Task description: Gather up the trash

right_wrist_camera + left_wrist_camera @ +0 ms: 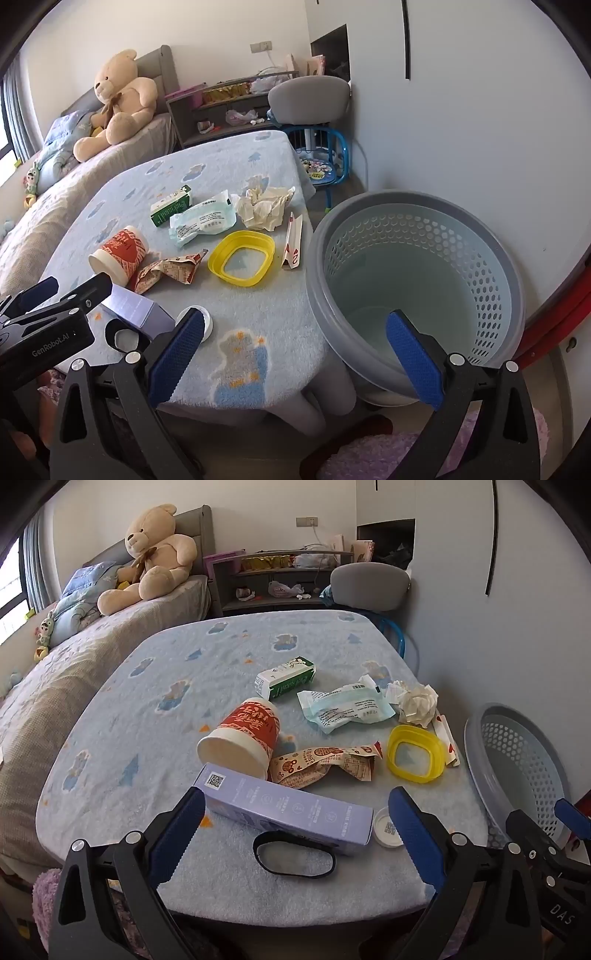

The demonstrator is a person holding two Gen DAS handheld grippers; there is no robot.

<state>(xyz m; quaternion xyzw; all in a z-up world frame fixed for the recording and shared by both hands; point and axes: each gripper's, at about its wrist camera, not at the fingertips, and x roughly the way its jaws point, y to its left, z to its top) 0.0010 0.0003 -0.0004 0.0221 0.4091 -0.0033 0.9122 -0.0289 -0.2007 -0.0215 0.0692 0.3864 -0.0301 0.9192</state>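
Note:
Trash lies on the blue-blanketed table [147, 709]: a purple box [288, 812], a tipped red-and-white cup [240, 734], a snack wrapper [325, 766], a yellow ring lid [415, 733], a milk carton [284, 679], a mask packet [347, 709], crumpled paper [417, 703], a white cap [386, 827] and a black band [293, 854]. My left gripper [295, 797] hovers open above the purple box, touching nothing. My right gripper [295, 315] stands open over the table's right edge, beside the empty grey basket [369, 201]. Each gripper shows in the other's view, empty.
A folded playing card [293, 240] lies near the table's right edge. A bed with a teddy bear [155, 557] runs along the left. A grey chair [369, 587] and a shelf stand behind the table, and a blue child's stool [325, 166] by the wall.

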